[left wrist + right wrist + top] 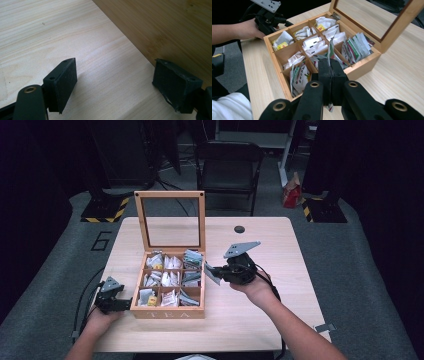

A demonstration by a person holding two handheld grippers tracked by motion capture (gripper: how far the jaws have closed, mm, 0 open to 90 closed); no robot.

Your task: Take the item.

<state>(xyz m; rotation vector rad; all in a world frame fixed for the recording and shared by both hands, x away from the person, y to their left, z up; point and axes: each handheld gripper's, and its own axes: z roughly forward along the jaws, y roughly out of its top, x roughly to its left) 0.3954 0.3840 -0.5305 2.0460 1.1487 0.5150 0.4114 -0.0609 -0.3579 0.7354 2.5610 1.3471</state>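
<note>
A pale wooden table (260, 320) carries an open tea box (170, 312).

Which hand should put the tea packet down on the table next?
The right. The right gripper already has its jaws shut on the tea packet, beside the tea box. The left gripper is open, against the box's front left corner.

1. Beyond the far edge of my table (260, 245) a black chair (229, 167) stands on the grey floor (360, 270).
2. To its right, a red bag (291, 194) leans.
3. Yellow-black striped base plates (106, 210) sit far left and far right.
4. A small dark round spot (239, 229) marks the tabletop's far side.
</note>
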